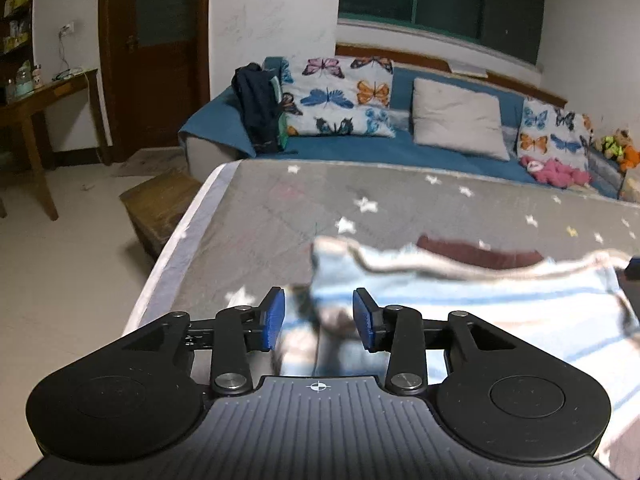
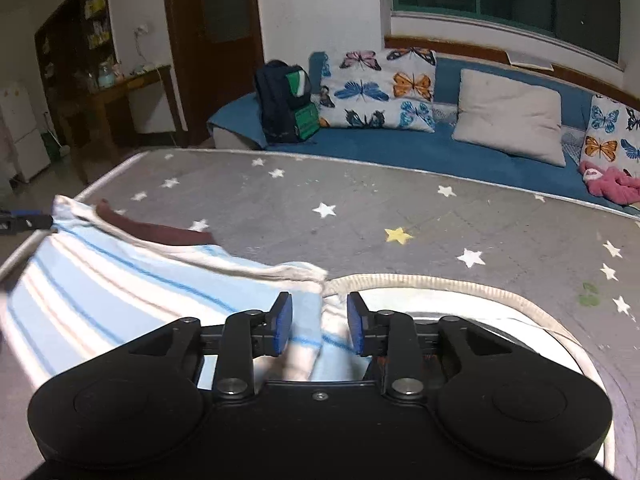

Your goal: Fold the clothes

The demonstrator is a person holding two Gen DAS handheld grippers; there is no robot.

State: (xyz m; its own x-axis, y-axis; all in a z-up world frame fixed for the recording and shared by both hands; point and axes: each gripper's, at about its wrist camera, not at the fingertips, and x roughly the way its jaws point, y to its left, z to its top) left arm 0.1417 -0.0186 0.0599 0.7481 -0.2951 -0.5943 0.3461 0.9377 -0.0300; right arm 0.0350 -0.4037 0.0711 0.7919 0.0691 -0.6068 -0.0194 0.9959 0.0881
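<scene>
**Striped garment lifted over star-print bed**

A grey star-patterned bedsheet covers the bed, with a blue sofa behind it carrying butterfly cushions, a plain grey cushion and a dark backpack. A light-blue striped garment is raised over the near part of the sheet, stretched between both tools, a dark maroon garment lying just beyond it. The left gripper and right gripper each stand spread, blue pads apart, with bunched fabric at a corner of the garment lying between their fingers.
</scene>
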